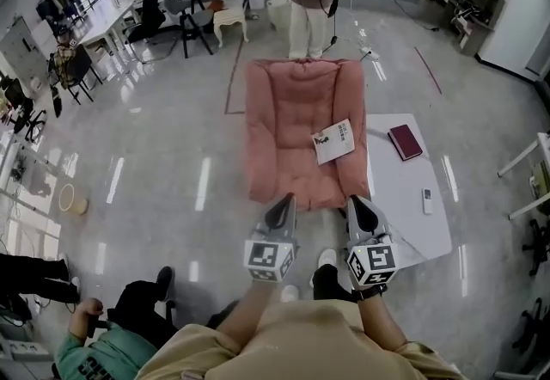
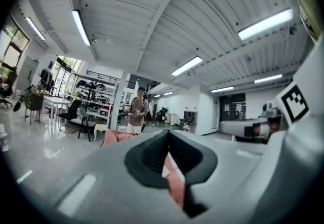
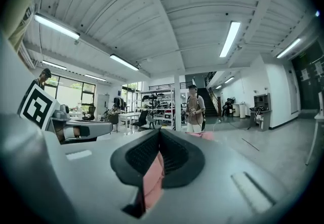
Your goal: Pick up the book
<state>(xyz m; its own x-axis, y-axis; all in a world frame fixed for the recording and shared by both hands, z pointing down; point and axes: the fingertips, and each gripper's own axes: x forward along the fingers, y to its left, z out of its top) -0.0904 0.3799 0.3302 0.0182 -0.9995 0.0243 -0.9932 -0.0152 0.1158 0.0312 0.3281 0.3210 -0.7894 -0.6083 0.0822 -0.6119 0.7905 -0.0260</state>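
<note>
Our left claw (image 1: 285,201) and right claw (image 1: 355,200) are clenched, empty. The thin white paperback book (image 1: 333,142) at one o'clock seems light and floppy, so we'd pinch its edge.

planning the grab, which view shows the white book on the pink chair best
The head view: the white book lies fully visible on the pink chair. Both gripper views show only slivers of chair between their jaws; no book is discernible.

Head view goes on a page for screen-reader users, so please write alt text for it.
From above, a person points two shut tongs, left tongs and right tongs, at a pink floor chair with a white book lying on it. Beside the chair, a low white table carries a dark red book and a small remote.
</note>
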